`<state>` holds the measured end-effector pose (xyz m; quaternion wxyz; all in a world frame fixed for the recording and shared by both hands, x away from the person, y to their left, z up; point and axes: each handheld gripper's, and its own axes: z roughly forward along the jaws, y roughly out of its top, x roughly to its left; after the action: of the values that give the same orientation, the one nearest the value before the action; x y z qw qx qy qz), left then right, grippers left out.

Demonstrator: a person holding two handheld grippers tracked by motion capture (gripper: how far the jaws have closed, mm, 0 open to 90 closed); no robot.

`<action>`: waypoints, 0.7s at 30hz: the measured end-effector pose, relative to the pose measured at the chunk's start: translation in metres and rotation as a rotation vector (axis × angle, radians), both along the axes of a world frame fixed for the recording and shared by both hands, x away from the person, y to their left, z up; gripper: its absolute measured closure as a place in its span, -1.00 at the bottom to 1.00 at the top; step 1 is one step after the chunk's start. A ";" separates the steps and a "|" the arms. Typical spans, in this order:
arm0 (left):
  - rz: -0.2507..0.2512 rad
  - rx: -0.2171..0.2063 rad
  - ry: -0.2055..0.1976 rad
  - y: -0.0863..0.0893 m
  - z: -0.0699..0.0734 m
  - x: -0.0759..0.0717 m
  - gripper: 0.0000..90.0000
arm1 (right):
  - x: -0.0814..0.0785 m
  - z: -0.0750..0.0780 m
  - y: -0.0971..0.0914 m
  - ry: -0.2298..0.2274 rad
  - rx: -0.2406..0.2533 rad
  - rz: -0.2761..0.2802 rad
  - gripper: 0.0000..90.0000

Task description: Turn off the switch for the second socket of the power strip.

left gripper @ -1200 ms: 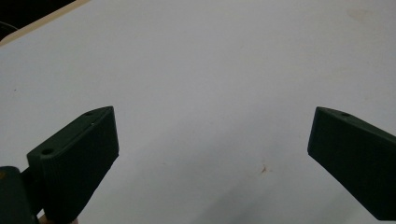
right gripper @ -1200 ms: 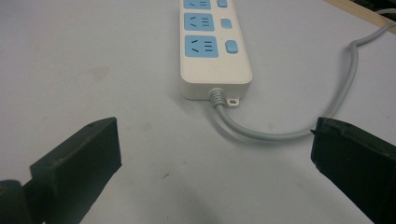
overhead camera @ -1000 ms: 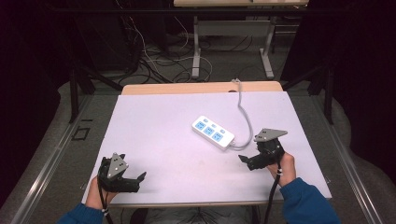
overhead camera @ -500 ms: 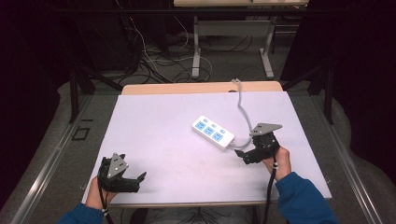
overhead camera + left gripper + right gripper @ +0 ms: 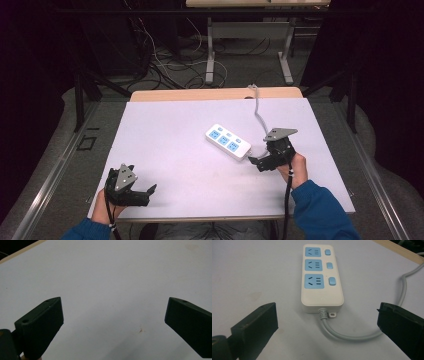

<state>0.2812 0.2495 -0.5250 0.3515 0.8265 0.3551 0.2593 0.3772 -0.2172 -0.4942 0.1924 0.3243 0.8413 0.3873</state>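
A white power strip (image 5: 228, 141) with three blue sockets and three blue switches lies right of the table's middle. Its grey cable (image 5: 260, 118) runs off the far edge. My right gripper (image 5: 256, 163) hovers just right of the strip's cable end, open. In the right gripper view the power strip (image 5: 322, 280) lies straight ahead between the wide-spread jaws of the right gripper (image 5: 326, 312), and the cable (image 5: 347, 336) curls off to the right. My left gripper (image 5: 149, 195) rests open at the near left corner. In the left gripper view, the left gripper (image 5: 113, 308) has bare white tabletop (image 5: 112, 272) between its jaws.
The white table top (image 5: 175, 145) has a wooden strip (image 5: 200, 94) along its far edge. Beyond it stand another table's legs (image 5: 210, 55) and loose floor cables (image 5: 160, 65). A metal rail (image 5: 47, 185) runs along the floor at the left.
The right gripper has moved a little forward and left, closer to the power strip's cable end. The left gripper has stayed put.
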 end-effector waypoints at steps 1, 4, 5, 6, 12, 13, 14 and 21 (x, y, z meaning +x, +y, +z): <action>0.000 0.000 0.000 0.000 0.000 0.000 -0.96 | 0.001 0.000 0.000 -0.001 -0.003 -0.004 -0.95; 0.001 0.000 -0.001 0.000 0.000 0.000 -0.96 | 0.003 0.000 0.002 0.002 -0.010 -0.001 -0.94; 0.001 0.000 0.000 0.000 0.000 0.000 -0.96 | 0.004 0.000 0.003 0.002 -0.012 -0.004 -0.94; 0.001 0.000 -0.001 0.000 0.000 0.000 -0.96 | 0.005 0.000 0.003 0.002 -0.010 -0.001 -0.94; 0.000 0.001 -0.001 0.000 0.000 0.000 -0.96 | 0.009 0.001 0.007 0.011 -0.017 -0.007 -0.94; -0.001 0.001 0.000 0.000 0.000 0.000 -0.96 | 0.010 0.000 0.007 0.007 -0.017 -0.008 -0.94; 0.000 0.000 0.000 0.000 0.000 0.000 -0.96 | 0.012 0.000 0.008 0.003 -0.018 -0.003 -0.94; 0.001 0.001 -0.001 0.000 0.000 0.000 -0.96 | 0.018 0.000 0.012 0.008 -0.031 -0.006 -0.94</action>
<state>0.2811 0.2497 -0.5250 0.3511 0.8264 0.3553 0.2600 0.3950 -0.2050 -0.4940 0.1950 0.3254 0.8470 0.3724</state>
